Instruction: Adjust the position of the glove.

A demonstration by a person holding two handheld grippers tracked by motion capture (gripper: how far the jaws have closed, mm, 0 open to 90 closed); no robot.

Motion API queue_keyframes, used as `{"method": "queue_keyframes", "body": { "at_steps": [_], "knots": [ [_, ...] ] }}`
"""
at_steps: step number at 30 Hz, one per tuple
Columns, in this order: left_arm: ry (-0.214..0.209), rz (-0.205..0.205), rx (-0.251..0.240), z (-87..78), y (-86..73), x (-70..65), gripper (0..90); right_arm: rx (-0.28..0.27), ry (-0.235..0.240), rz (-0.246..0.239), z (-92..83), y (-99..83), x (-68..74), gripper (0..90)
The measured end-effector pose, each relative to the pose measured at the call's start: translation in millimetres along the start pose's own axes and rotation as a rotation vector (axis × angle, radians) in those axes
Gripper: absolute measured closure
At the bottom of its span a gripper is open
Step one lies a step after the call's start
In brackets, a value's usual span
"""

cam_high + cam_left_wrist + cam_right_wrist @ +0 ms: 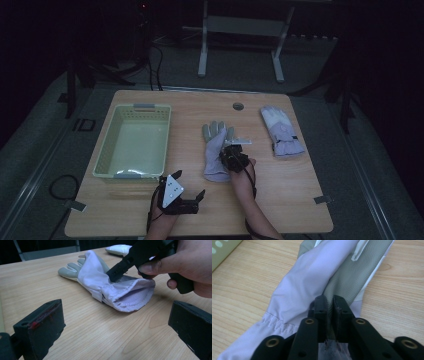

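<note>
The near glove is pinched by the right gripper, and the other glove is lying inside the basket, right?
Not quite. The right gripper does pinch the near glove, but the other glove lies on the table, far from the basket. The high view shows it.

Left gripper held wide apart, right gripper nearly closed

The left gripper (186,192) is held at about 7 o'clock of the high view, its forearm entering from the bottom edge and its jaws spread wide toward 3 o'clock. The right gripper (231,148) is held near the centre, pointed toward 12 o'clock, its forearm rising from 6 o'clock; its jaws are seen almost together, a narrow gap between the pads, with the right hand (185,267) wrapped around its body
</note>
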State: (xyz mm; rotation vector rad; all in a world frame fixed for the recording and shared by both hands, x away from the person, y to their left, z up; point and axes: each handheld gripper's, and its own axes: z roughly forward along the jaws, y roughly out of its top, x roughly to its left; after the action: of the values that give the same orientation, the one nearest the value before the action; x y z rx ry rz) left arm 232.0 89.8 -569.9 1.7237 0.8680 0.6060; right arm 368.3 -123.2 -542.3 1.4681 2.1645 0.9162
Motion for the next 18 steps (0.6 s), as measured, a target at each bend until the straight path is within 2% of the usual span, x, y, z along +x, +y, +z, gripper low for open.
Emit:
{"method": "queue_keyframes", "body": {
  "at_steps": [4, 6, 12, 16, 18],
  "knots": [
    [0.001, -0.001, 0.001, 0.0, 0.1, 0.2, 0.2, 0.01, 0.012, 0.002, -3.1, 0.9, -0.3, 69.0],
    [0.001, -0.003, 0.001, 0.0, 0.0, 0.3, 0.2, -0.004, 0.031, 0.016, -9.9, 2.2, -3.3, 59.2],
    [-0.001, -0.001, -0.001, -0.1, 0.0, 0.1, 0.2, -0.009, 0.069, -0.012, -26.5, 14.1, -17.8, 38.5],
    [0.0, -0.002, -0.001, -0.1, 0.0, 0.2, 0.2, -0.027, 0.068, -0.023, -37.6, 20.8, -31.1, 33.3],
    [0.001, -0.003, 0.0, 0.0, 0.0, 0.2, 0.2, -0.037, 0.047, -0.024, -43.6, 24.7, -40.8, 31.8]
  ]
}}
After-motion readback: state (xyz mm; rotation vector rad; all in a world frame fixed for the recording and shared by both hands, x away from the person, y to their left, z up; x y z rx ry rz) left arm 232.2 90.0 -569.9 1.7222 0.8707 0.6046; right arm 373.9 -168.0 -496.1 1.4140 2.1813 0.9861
